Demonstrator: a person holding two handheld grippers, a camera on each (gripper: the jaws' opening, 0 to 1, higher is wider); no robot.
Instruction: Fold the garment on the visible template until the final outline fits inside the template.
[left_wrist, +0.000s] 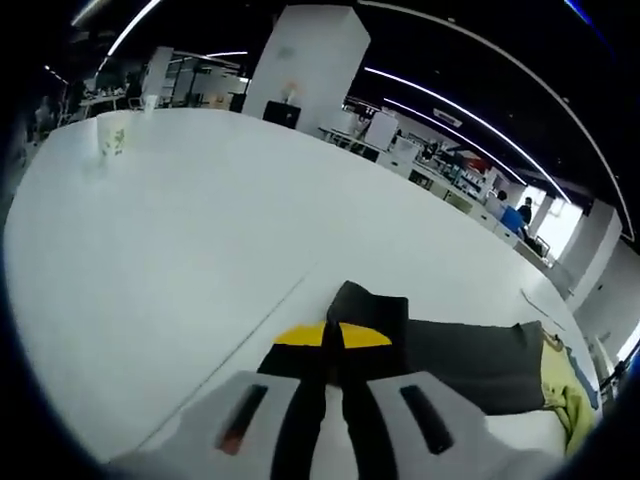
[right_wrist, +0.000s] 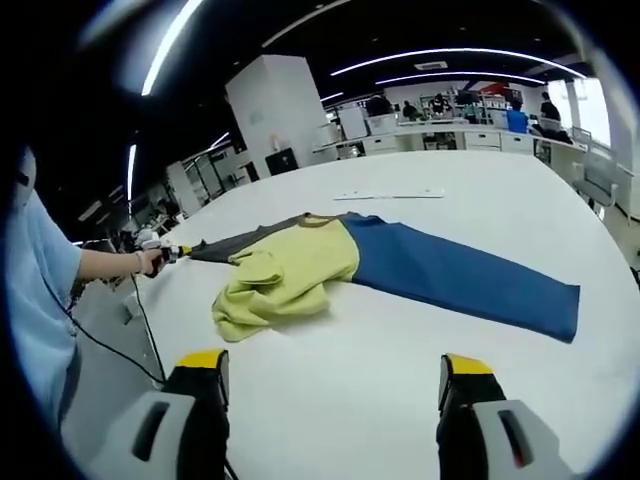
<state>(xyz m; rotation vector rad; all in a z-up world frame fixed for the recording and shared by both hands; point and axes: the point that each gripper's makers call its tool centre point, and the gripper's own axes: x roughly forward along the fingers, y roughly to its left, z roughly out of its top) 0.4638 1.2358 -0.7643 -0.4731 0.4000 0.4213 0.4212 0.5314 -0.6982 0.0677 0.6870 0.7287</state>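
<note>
Left hand-held gripper (left_wrist: 332, 385) pinches the limp garment's (right_wrist: 400, 265) grey sleeve (left_wrist: 450, 360); right hand-held gripper (right_wrist: 332, 385) spread above the desk (right_wrist: 450, 190); soft cloth, best grasped at hems

A white bench (right_wrist: 420, 390) carries a garment (right_wrist: 400, 265) — yellow, blue and grey — while a paper cup (left_wrist: 113, 134) stands far off.

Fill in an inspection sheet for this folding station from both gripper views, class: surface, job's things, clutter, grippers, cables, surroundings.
Surface: white table, mostly bare.
Job's things: garment with yellow, blue and dark grey parts, lying partly bunched; template not made out.
Clutter: paper cup at far edge.
Grippers: left gripper shut on the garment's dark sleeve; right gripper open, above the table.
Cables: dark cable hanging off the table edge.
Surroundings: open office, ceiling strip lights, people at distant desks.
</note>
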